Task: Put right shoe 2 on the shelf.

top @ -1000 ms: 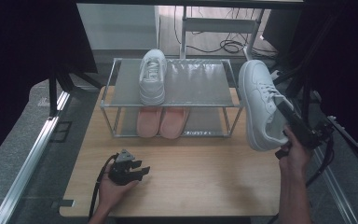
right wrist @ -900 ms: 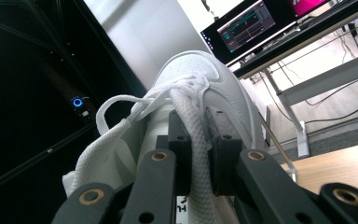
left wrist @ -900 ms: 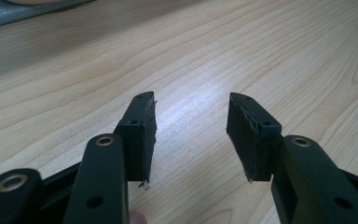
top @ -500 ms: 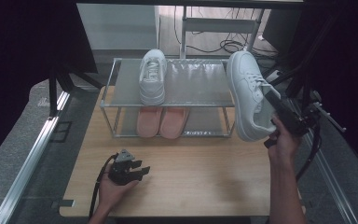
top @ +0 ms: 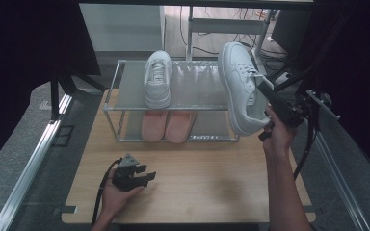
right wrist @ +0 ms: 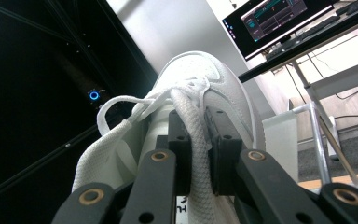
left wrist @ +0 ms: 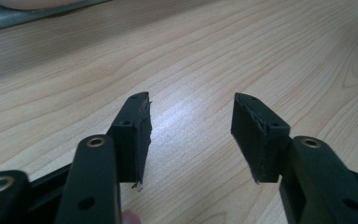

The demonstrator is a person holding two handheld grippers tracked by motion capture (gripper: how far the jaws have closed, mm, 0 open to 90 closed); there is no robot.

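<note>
My right gripper (top: pixel 262 98) is shut on a white sneaker (top: pixel 240 86), which hangs tilted in the air over the right end of the metal shoe rack (top: pixel 200 94). In the right gripper view, my right gripper (right wrist: pixel 195 140) has its pads clamped on the tongue of that sneaker (right wrist: pixel 200 79). A second white sneaker (top: pixel 158 79) stands on the rack's top shelf at the left. My left gripper (top: pixel 147 176) rests low over the wooden table (top: pixel 212 178) at the front left. Its jaws have just been opening, and in the left gripper view my left gripper (left wrist: pixel 191 121) holds nothing.
A pair of pink shoes (top: pixel 167 126) sits under the rack's top shelf. Metal rails (top: pixel 33 159) run along the table's left side. Cables and dark frame bars (top: pixel 313 110) crowd the right. A monitor (right wrist: pixel 279 18) and a rack post (right wrist: pixel 321 135) stand beyond the held sneaker.
The right hand has carried the white sneaker left and slightly up, from beside the rack's right end to over its top shelf. The left hand has stayed put.
</note>
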